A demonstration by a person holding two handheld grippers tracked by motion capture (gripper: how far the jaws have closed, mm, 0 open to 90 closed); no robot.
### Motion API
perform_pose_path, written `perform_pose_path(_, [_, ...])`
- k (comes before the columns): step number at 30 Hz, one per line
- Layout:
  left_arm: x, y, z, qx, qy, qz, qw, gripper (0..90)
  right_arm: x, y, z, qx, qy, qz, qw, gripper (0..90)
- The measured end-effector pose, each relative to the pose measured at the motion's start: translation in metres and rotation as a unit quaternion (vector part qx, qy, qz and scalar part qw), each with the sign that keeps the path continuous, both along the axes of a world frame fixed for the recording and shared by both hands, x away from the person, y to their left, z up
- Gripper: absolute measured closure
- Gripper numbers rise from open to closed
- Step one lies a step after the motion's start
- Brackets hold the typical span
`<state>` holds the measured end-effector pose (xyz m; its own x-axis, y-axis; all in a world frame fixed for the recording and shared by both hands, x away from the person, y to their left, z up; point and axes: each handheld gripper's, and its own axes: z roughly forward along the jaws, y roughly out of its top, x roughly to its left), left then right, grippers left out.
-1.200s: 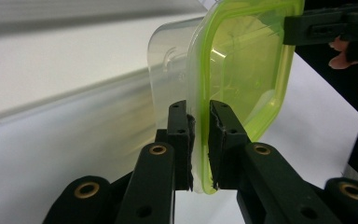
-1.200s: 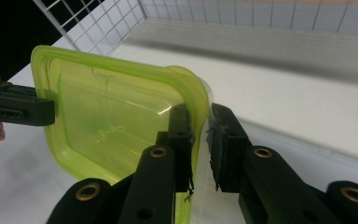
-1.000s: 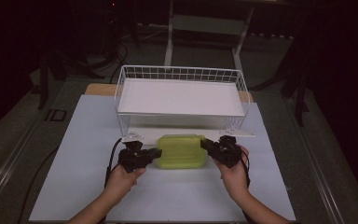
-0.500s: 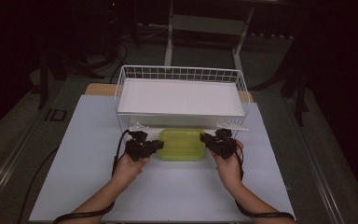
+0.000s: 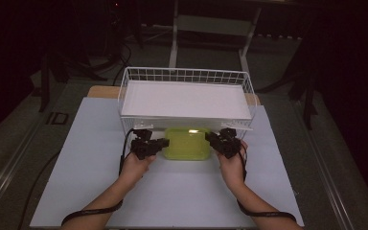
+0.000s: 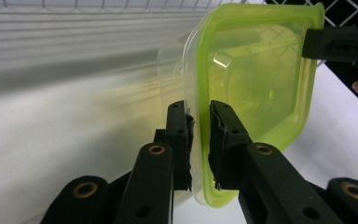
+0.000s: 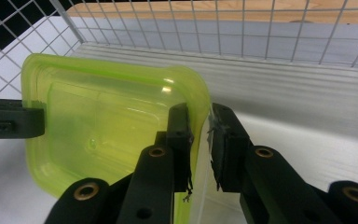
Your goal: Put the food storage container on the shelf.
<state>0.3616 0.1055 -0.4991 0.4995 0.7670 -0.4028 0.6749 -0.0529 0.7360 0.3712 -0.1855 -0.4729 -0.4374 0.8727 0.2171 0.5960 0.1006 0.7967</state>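
Observation:
A translucent yellow-green plastic box (image 5: 188, 143) hangs between my two grippers, just in front of the white wire basket (image 5: 186, 75). My left gripper (image 5: 165, 143) is shut on its left rim and my right gripper (image 5: 211, 139) is shut on its right rim. In the left gripper view the jaws (image 6: 199, 112) pinch the green rim of the box (image 6: 261, 74), and a paler clear part lies behind that rim. The right gripper's jaw (image 6: 340, 43) holds the far edge. In the right gripper view the jaws (image 7: 200, 114) clamp the box (image 7: 107, 116) at its near rim.
The wire basket (image 7: 242, 28) holds a flat white liner (image 5: 184, 100) and stands at the back of the white table sheet (image 5: 86, 167). A wooden edge (image 5: 100, 91) shows behind it. Dark floor and stand legs surround the table.
Both grippers have carried the box away from the person, up against the basket's front wall. Both stay shut on its rim.

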Motion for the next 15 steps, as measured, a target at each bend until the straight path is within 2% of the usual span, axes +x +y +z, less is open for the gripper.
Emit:
perform_pose_path(3, [0.002,-0.002,-0.001,0.001,-0.005,0.007,1.0000,78.3,0.001,0.000,-0.002,-0.003,-0.008,-0.004,1.0000,77.6])
perform_pose_path(8, [0.003,-0.005,-0.004,0.001,-0.015,0.017,0.9997,75.9,0.004,0.001,-0.009,-0.030,-0.041,-0.002,0.9987,75.2])
perform_pose_path(15, [0.006,-0.007,-0.007,0.008,-0.034,0.028,0.9990,71.4,0.008,0.006,-0.015,-0.046,-0.059,-0.018,0.9970,71.6])
